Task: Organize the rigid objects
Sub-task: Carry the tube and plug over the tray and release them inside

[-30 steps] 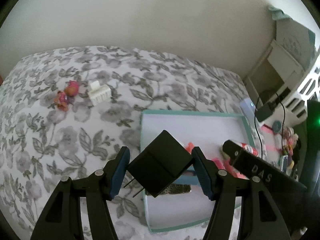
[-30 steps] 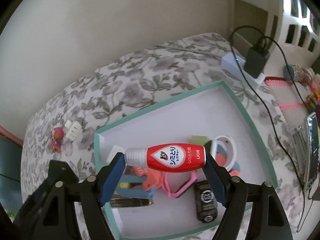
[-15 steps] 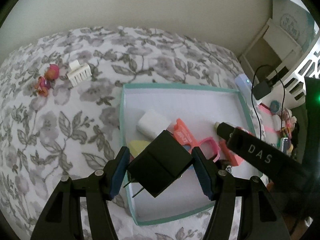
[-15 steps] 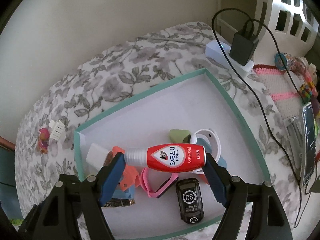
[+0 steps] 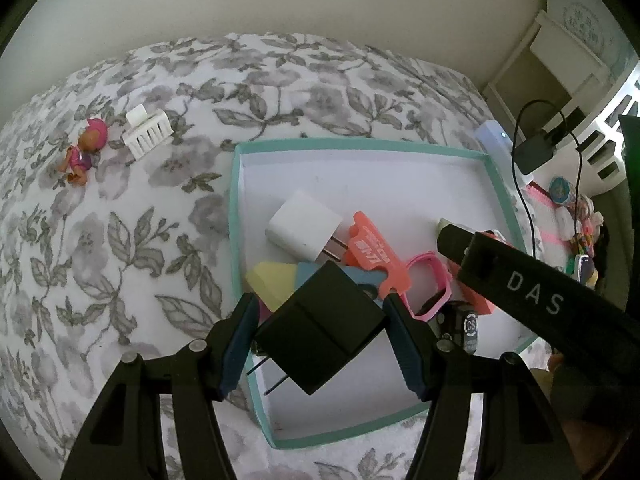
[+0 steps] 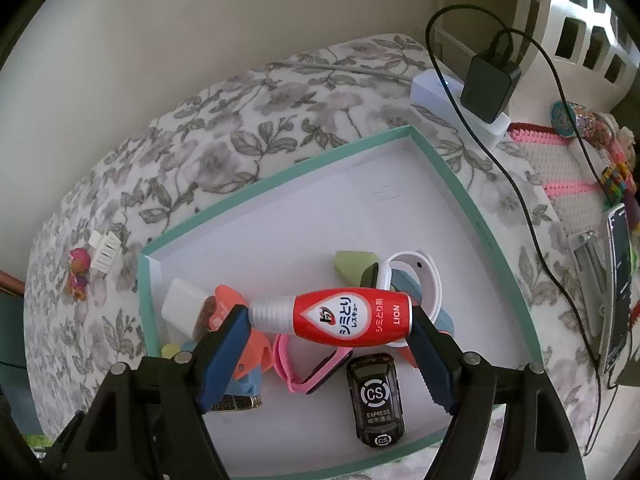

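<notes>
My left gripper (image 5: 318, 330) is shut on a black plug adapter (image 5: 320, 328), its prongs pointing down-left, held over the near left part of a teal-rimmed white tray (image 5: 236, 184). My right gripper (image 6: 324, 320) is shut on a red stain-remover bottle (image 6: 344, 318) lying crosswise between the pads, above the same tray (image 6: 280, 168). In the tray lie a white charger (image 5: 304, 230), an orange tag (image 5: 372, 254), a pink watch strap (image 6: 308, 372) and a black toy car (image 6: 376, 396). The right gripper's black body (image 5: 532, 300) crosses the left wrist view.
On the floral bedspread (image 5: 120, 240) beyond the tray lie a small pink doll (image 5: 82, 152) and a white comb-like clip (image 5: 148, 134). A power strip with a black charger and cable (image 6: 484, 84) sits at the bed's far right. A phone (image 6: 618, 280) lies by a knitted mat.
The left gripper with the adapter has sunk toward the tray, whose contents now show larger. The right gripper with the bottle has also come closer to the tray; both grips are unchanged.
</notes>
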Tool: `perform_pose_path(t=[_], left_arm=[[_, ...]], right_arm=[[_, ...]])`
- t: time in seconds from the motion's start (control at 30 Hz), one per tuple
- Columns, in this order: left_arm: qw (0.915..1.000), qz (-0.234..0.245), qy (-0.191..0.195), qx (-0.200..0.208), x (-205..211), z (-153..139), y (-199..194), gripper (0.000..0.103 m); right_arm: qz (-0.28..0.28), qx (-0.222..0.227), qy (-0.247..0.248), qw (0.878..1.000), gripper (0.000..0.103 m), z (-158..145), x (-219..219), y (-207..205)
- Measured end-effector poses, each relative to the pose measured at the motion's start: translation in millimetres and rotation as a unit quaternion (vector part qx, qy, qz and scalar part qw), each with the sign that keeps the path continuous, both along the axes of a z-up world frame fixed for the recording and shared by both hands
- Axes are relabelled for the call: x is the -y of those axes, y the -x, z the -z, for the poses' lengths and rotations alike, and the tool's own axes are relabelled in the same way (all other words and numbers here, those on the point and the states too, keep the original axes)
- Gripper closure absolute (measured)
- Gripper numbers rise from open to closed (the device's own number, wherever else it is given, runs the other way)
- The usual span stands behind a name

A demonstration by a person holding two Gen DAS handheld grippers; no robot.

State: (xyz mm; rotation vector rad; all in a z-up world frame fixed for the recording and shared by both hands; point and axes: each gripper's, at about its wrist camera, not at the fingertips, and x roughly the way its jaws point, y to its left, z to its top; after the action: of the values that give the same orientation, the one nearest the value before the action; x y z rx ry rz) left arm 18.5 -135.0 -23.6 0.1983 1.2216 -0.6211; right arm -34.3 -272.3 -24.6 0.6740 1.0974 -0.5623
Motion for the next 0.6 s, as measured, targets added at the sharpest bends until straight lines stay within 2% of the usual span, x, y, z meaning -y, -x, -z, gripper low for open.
perform_pose_path(t=[0.6], left_arm=[[1.0,-0.001,-0.008,0.005,0.2,0.2,-0.8,0.038]], right_arm=[[-0.011,-0.015,-0.001,1.0,0.021,5.7,-1.4,-4.1]])
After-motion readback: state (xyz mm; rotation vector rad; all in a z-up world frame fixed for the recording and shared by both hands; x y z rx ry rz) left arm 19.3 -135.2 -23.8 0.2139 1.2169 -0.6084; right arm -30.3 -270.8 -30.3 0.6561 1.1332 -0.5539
